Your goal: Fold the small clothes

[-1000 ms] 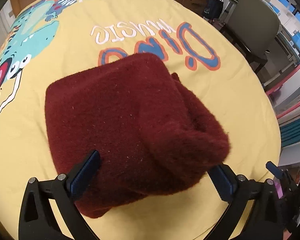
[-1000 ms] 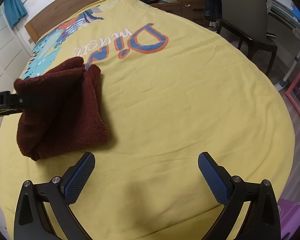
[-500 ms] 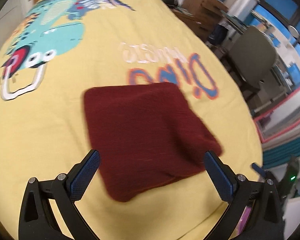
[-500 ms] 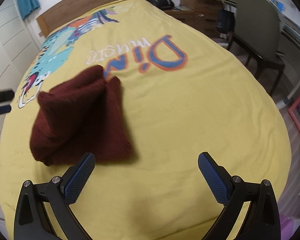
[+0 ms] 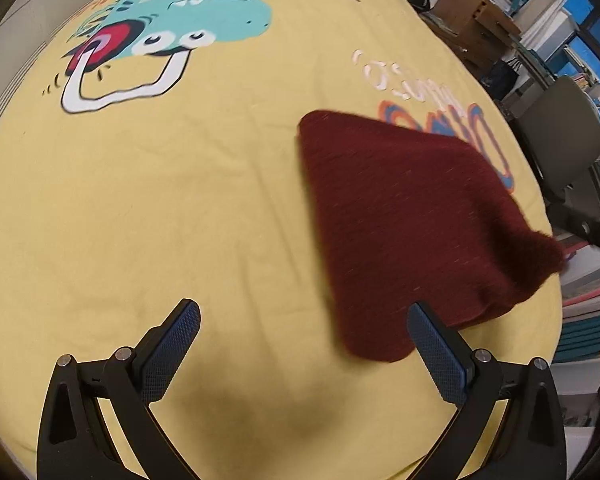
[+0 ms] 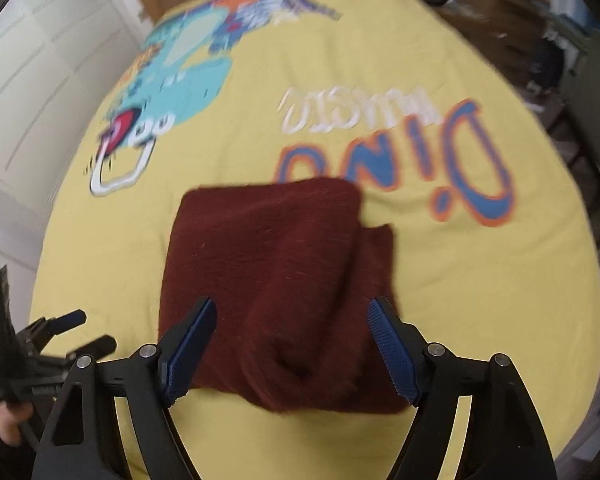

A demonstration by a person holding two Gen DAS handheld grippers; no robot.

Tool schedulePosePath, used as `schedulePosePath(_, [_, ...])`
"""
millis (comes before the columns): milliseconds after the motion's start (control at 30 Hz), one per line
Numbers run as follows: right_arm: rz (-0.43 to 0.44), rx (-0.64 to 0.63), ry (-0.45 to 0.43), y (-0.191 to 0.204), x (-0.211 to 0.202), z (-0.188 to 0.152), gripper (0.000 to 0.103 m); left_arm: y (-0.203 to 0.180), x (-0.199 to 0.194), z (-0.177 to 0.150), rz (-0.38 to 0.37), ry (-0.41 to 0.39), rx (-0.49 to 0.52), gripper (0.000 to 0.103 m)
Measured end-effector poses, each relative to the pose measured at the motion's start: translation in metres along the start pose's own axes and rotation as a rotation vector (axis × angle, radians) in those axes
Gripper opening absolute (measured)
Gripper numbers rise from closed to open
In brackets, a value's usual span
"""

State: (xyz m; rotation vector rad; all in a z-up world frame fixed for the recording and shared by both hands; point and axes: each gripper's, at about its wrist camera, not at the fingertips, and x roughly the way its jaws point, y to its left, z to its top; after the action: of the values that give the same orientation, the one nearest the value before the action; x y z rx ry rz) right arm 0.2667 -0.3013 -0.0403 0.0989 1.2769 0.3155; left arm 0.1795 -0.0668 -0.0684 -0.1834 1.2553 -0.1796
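hovering my right gripper (image 6: 290, 344) over the folded maroon garment (image 6: 276, 280) on the yellow bedspread (image 6: 460, 280), its jaws just narrowing but unclamped, cloth between them; my left gripper (image 5: 304, 354) gapes wide and empty, garment off to its right.

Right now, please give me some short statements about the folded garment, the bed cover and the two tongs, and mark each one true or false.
1. The dark red folded garment lies on the yellow bed cover. True.
2. The left tongs grip the garment. False: they stand open over bare cover, the garment beside them.
3. The right tongs straddle the garment's near edge. True.
4. The garment is spread out flat, unfolded. False: it is folded in layers.
5. The cover is plain. False: it has a dinosaur print.
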Motion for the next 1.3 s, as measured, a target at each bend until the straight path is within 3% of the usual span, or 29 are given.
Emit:
schedulePosePath(133, [-0.026, 0.002, 0.143, -0.001, 0.046, -0.006, 0.072, 0.008, 0.004, -0.010, -0.014, 0.020, -0.011, 0.102])
schedulePosePath(167, [-0.039, 0.011, 0.151, -0.005, 0.051, -0.012, 0.059, 0.009, 0.005, -0.012, -0.012, 0.023, -0.008, 0.102])
schedulePosePath(200, [-0.058, 0.027, 0.148, -0.011, 0.053, -0.016, 0.040, 0.010, 0.006, -0.014, -0.012, 0.025, -0.004, 0.102])
schedulePosePath(300, [-0.008, 0.089, 0.101, -0.029, 0.045, -0.026, 0.029, 0.010, 0.009, -0.016, -0.027, 0.027, -0.003, 0.102])
schedulePosePath(500, [0.045, 0.110, -0.010, -0.052, 0.002, -0.046, 0.022, -0.003, 0.009, -0.018, -0.040, 0.014, 0.026, 0.102])
schedulePosePath(600, [0.040, 0.113, 0.002, -0.063, 0.001, -0.064, 0.022, -0.011, 0.012, -0.018, -0.042, 0.019, 0.042, 0.102])
schedulePosePath(767, [-0.023, 0.151, 0.066, -0.086, 0.035, -0.093, 0.022, -0.024, 0.020, -0.022, -0.048, 0.036, 0.070, 0.102])
schedulePosePath(933, [-0.005, 0.202, 0.063, -0.089, 0.046, -0.099, 0.031, -0.031, 0.028, -0.025, -0.040, 0.056, 0.083, 0.102])
schedulePosePath(1033, [-0.027, 0.176, 0.054, -0.082, 0.040, -0.093, 0.049, -0.030, 0.032, -0.023, -0.032, 0.056, 0.070, 0.102])
schedulePosePath(1067, [-0.035, 0.170, 0.048, -0.079, 0.036, -0.091, 0.056, -0.031, 0.033, -0.023, -0.034, 0.055, 0.061, 0.102])
schedulePosePath(1100, [-0.056, 0.162, 0.040, -0.078, 0.033, -0.088, 0.070, -0.031, 0.033, -0.023, -0.035, 0.052, 0.055, 0.102])
schedulePosePath(1133, [-0.081, 0.148, 0.025, -0.075, 0.027, -0.086, 0.076, -0.032, 0.034, -0.022, -0.035, 0.047, 0.054, 0.102])
schedulePosePath(1300, [-0.041, 0.144, -0.044, -0.075, 0.006, -0.072, 0.084, -0.043, 0.036, -0.005, -0.009, 0.041, 0.077, 0.102])
